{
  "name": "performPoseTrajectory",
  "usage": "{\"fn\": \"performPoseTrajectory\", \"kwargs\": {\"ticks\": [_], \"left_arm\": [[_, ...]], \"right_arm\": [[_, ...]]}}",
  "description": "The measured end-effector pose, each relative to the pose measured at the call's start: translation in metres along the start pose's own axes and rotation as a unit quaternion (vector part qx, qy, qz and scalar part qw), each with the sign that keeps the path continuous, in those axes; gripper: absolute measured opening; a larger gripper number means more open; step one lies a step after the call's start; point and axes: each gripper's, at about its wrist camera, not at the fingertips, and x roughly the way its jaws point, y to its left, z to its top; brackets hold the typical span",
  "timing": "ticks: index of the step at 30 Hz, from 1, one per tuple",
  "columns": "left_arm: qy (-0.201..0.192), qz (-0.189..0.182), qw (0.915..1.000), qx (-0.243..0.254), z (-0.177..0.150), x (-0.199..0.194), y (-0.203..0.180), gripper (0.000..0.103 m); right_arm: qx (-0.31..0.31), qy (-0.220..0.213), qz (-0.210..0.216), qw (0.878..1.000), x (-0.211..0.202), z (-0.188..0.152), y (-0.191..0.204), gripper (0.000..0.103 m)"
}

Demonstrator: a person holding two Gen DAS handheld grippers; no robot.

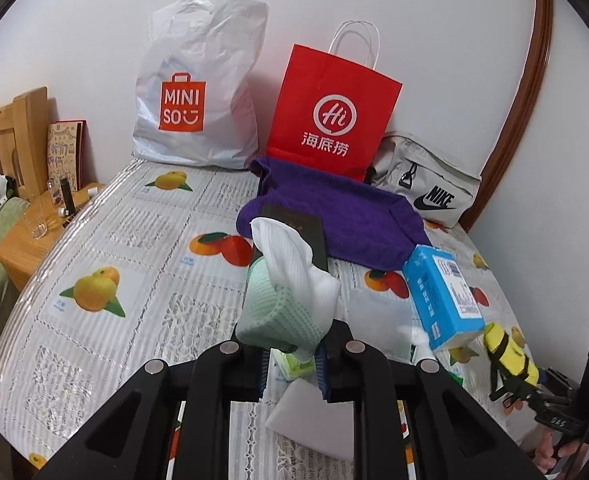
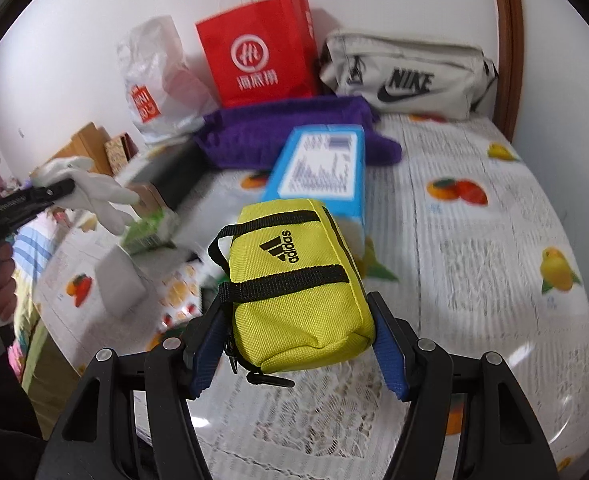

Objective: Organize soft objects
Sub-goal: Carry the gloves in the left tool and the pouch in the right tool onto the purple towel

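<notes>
My left gripper (image 1: 294,354) is shut on a white and mint-green waffle cloth (image 1: 290,292) and holds it above the table; the cloth also shows in the right wrist view (image 2: 94,192). My right gripper (image 2: 300,332) is shut on a yellow Adidas pouch (image 2: 298,284) and holds it above the table; the pouch also shows in the left wrist view (image 1: 510,350). A purple towel (image 1: 346,216) lies at the back in front of a red paper bag (image 1: 334,112). A blue tissue pack (image 1: 442,296) lies by the towel.
A white Miniso plastic bag (image 1: 198,92) and a grey Nike bag (image 1: 426,184) stand along the wall. A dark booklet (image 1: 298,232) lies on the towel's edge. A green tissue packet (image 1: 294,366) and a white block (image 1: 314,424) lie on the fruit-print tablecloth (image 1: 134,260). A wooden nightstand (image 1: 30,232) is left.
</notes>
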Motion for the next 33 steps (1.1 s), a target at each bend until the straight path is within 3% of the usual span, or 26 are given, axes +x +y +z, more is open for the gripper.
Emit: {"fn": "performPoseTrajectory", "kwargs": {"ticks": [14, 33], "left_arm": [[-0.001, 0.016, 0.9999, 0.001, 0.042, 0.015, -0.008, 0.018], [0.017, 0.032, 0.9993, 0.005, 0.104, 0.077, -0.01, 0.018]], "right_arm": [[-0.011, -0.025, -0.009, 1.0, 0.013, 0.075, 0.004, 0.066], [-0.008, -0.029, -0.013, 0.999, 0.088, 0.167, -0.007, 0.066]]}}
